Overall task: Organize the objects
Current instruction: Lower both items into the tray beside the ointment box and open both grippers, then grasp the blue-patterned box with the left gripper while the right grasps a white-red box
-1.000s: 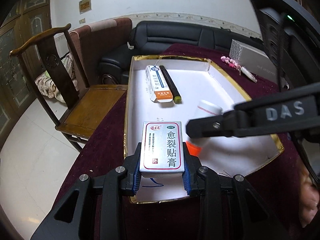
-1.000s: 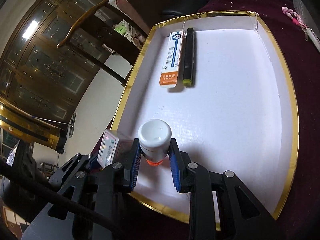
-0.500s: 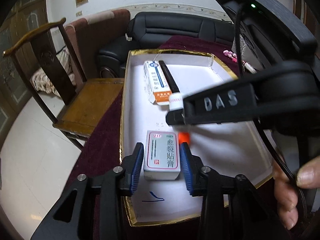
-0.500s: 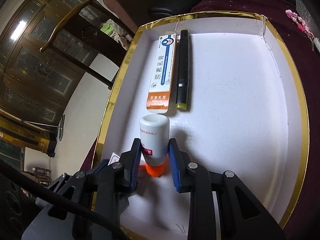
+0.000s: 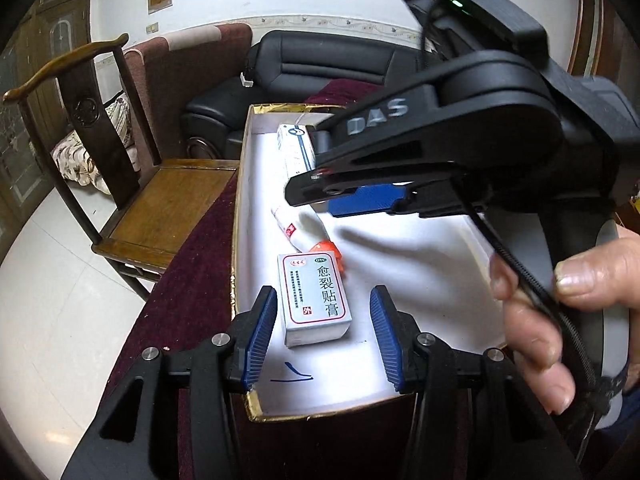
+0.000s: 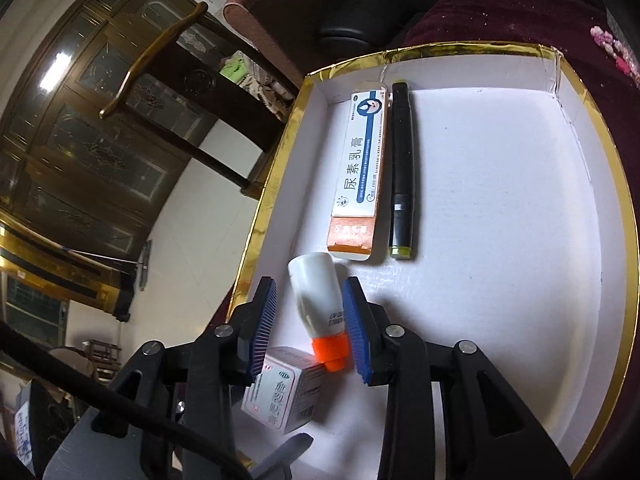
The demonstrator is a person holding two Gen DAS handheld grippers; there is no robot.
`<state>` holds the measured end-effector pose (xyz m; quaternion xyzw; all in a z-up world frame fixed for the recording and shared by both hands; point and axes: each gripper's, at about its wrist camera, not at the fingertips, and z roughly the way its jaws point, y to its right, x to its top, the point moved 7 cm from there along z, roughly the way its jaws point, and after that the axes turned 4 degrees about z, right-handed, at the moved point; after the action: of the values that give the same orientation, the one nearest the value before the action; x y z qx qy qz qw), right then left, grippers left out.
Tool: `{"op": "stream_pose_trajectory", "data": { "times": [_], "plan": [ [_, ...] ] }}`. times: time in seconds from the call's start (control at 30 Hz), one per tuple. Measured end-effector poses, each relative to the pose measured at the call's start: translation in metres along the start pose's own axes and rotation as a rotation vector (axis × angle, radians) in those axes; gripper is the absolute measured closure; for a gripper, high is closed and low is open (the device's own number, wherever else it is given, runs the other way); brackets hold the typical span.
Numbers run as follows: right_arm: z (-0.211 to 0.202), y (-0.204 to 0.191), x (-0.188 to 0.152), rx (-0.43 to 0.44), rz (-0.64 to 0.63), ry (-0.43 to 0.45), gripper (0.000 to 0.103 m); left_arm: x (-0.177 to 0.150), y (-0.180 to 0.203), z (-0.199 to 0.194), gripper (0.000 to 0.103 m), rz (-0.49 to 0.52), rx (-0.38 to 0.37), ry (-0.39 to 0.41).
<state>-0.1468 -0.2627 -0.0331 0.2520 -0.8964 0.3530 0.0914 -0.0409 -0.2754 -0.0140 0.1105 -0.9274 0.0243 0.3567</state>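
A white tray with a gold rim (image 6: pixel 267 216) lies on the dark red cloth. In it, a white and grey medicine box (image 5: pixel 316 300) rests flat between the pads of my left gripper (image 5: pixel 322 336). Its jaws are opening and gaps show on both sides of the box. Just beyond the box lies a white bottle with an orange cap (image 6: pixel 316 300), tilted between the opening jaws of my right gripper (image 6: pixel 310 330). The left pad stands clear of the bottle and the right pad is close beside it. In the left wrist view the right gripper's black fingers (image 5: pixel 360 156) cross above the tray.
A long white and orange box (image 6: pixel 360 172) and a black pen (image 6: pixel 402 176) lie side by side at the tray's far left. A wooden chair (image 5: pixel 160 200) and a black sofa (image 5: pixel 320 68) stand past the table. A person's hand (image 5: pixel 560 312) holds the right gripper.
Both sets of jaws have widened. The medicine box and the bottle were gripped before and now lie loose on the tray floor. The right gripper carried the bottle leftward, next to the box.
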Motion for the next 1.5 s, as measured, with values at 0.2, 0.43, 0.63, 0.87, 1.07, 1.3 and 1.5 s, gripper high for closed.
{"op": "stream_pose_trajectory", "data": {
  "times": [0.2, 0.43, 0.63, 0.87, 1.07, 1.3, 1.5],
  "plan": [
    [-0.018, 0.003, -0.005, 0.012, 0.028, 0.034, 0.068, 0.000, -0.004, -0.005, 0.060, -0.022, 0.007, 0.006],
    [-0.025, -0.004, -0.014, 0.019, 0.031, 0.034, 0.066, -0.002, -0.004, -0.012, 0.060, -0.025, 0.014, 0.014],
    [-0.037, -0.007, -0.017, 0.036, 0.040, 0.055, 0.066, -0.001, 0.006, -0.020, 0.060, -0.001, 0.012, 0.027],
    [-0.059, 0.007, -0.032, 0.080, 0.077, 0.085, 0.066, 0.000, 0.027, -0.030, 0.060, 0.044, 0.002, 0.040],
    [-0.096, 0.040, -0.053, 0.104, 0.143, 0.131, 0.066, 0.000, 0.064, -0.039, 0.060, 0.116, -0.025, 0.049],
    [-0.175, 0.094, -0.088, 0.061, 0.205, 0.238, 0.063, 0.001, 0.140, -0.037, 0.060, 0.279, -0.092, 0.051],
    [-0.271, 0.163, -0.117, -0.043, 0.259, 0.452, 0.052, 0.019, 0.212, -0.022, 0.061, 0.452, -0.121, 0.043]
  ]
}}
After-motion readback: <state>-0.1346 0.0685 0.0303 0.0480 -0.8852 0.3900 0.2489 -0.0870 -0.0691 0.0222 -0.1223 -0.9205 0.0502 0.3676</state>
